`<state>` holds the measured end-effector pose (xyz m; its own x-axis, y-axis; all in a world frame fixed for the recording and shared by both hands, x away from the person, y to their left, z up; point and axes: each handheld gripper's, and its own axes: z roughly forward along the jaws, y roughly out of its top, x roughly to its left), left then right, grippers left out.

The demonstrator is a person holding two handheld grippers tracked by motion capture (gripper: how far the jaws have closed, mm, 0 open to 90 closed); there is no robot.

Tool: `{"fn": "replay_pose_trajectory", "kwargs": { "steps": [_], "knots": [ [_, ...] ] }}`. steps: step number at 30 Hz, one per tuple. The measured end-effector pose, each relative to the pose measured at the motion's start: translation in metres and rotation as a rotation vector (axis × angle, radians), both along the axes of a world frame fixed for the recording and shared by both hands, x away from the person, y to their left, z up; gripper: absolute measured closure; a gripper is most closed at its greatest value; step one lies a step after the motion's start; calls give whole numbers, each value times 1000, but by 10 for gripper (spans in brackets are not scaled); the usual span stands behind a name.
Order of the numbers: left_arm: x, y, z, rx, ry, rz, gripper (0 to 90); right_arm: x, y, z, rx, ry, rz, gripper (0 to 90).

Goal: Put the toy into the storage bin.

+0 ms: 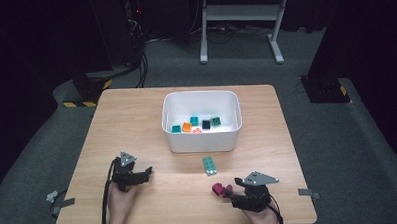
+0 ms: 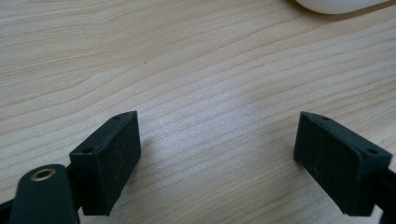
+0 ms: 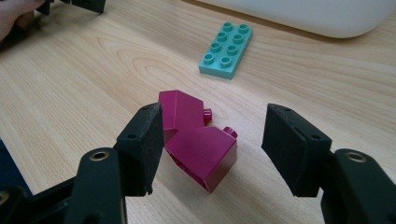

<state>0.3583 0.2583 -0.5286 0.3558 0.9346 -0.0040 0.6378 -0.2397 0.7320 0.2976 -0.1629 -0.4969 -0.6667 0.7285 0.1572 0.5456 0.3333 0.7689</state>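
Tub [image 1: 202, 137] sits at centre of the surface [image 1: 136, 119], small blocks [image 1: 194, 121] inside. Flat brick [image 1: 209, 165] lies near side of tub. Joined block pair [image 1: 219, 189] nearer, slightly right of brick.

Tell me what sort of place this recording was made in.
Probably a lab or studio set up for recording: a lone wooden table on grey carpet, dark curtains around it, an equipment stand and loose cables behind, and black-and-yellow taped bases at the sides.

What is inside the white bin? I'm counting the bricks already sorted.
The white bin holds about six small bricks: teal, orange, pink and dark ones. Its near wall hides the front of the floor, so more could sit there.
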Motion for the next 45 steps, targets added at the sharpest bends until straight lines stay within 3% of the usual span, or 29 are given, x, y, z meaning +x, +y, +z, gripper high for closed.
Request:
{"fn": "replay_pose_trajectory", "kwargs": {
  "steps": [14, 45],
  "knots": [
    [0, 0, 0, 0, 0, 0, 149, 1, 10, -11, -29, 11, 17, 382],
    [0, 0, 0, 0, -1, 1, 149, 10, 5, -18, -51, 19, -26, 445]
  ]
}}
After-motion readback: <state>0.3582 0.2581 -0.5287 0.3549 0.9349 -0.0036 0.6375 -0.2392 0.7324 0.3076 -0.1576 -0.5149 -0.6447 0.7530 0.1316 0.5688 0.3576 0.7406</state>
